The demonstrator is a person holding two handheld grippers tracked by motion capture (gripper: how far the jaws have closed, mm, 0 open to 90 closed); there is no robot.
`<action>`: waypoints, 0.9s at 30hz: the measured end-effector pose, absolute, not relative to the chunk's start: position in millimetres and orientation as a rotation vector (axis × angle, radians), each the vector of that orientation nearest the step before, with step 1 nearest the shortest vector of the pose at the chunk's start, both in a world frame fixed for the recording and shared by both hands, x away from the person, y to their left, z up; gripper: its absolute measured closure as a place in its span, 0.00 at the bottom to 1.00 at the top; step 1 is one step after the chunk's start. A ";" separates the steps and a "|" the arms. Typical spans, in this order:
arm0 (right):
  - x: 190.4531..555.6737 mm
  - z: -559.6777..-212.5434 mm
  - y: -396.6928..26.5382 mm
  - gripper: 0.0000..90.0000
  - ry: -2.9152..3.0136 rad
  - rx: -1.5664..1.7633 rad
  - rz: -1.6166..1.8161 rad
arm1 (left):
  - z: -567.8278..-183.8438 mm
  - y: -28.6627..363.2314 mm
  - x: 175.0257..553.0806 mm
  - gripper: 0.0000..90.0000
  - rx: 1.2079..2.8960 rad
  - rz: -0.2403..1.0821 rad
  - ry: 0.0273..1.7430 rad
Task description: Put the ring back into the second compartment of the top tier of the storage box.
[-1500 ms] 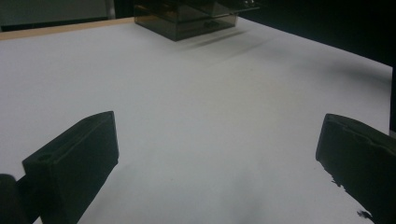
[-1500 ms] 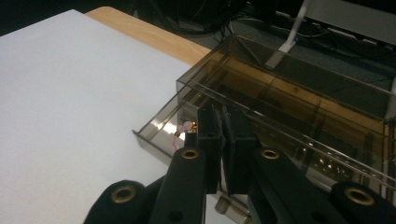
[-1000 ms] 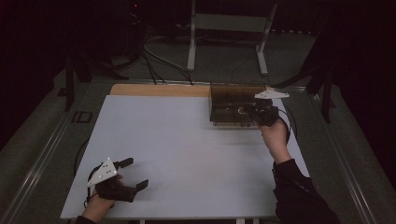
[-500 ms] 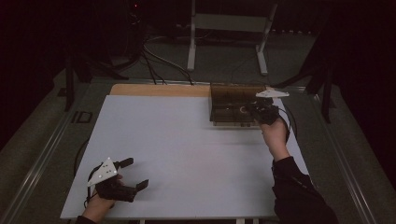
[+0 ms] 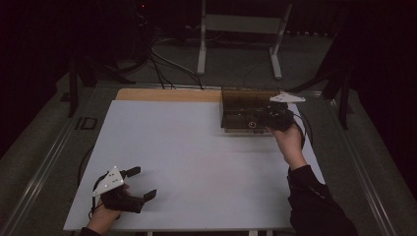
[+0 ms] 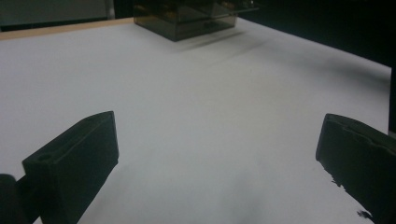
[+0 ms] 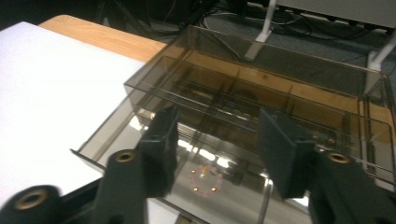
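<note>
Item: smoked box [image 5: 246,110], upper right of the high view, long axis across the frame. Your right gripper [image 5: 275,119] is at its right end, jaws parted over the interior, grasping nothing. Your left gripper [image 5: 140,189] is released, lower left, well apart.

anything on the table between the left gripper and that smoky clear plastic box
Nothing: from the left gripper to the smoky transparent plastic compartment box, only bare white tabletop shows, in the high view and the left gripper view alike.

No text, label, brand, number or sign can be read on anything here.
</note>
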State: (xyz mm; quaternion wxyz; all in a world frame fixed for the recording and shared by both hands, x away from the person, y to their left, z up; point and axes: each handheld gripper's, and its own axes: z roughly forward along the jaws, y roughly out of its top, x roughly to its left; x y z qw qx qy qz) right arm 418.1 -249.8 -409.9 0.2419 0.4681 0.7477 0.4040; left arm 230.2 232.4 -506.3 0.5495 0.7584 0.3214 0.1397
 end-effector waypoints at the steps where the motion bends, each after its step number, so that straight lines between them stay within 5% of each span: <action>1: 416.6 -409.3 -247.8 0.48 2.044 1.278 1.100 | -506.0 232.5 230.3 0.00 1.793 0.332 0.759; 7: 411.1 -407.8 -240.5 0.35 2.087 1.275 1.135 | -506.0 232.4 230.3 0.00 1.793 0.332 0.758; 11: 406.6 -409.4 -232.6 0.16 2.116 1.279 1.122 | -506.4 232.4 230.2 0.00 1.798 0.331 0.760; 16: 399.8 -410.1 -225.8 0.14 2.135 1.271 1.145 | -506.7 232.2 230.2 0.00 1.802 0.331 0.760; 19: 395.3 -409.9 -223.0 0.03 2.165 1.235 1.175 | -506.1 232.1 230.2 0.00 1.794 0.331 0.757; 27: 378.8 -407.9 -219.8 0.03 2.221 1.172 1.273 | -507.0 231.9 230.2 0.00 1.802 0.328 0.761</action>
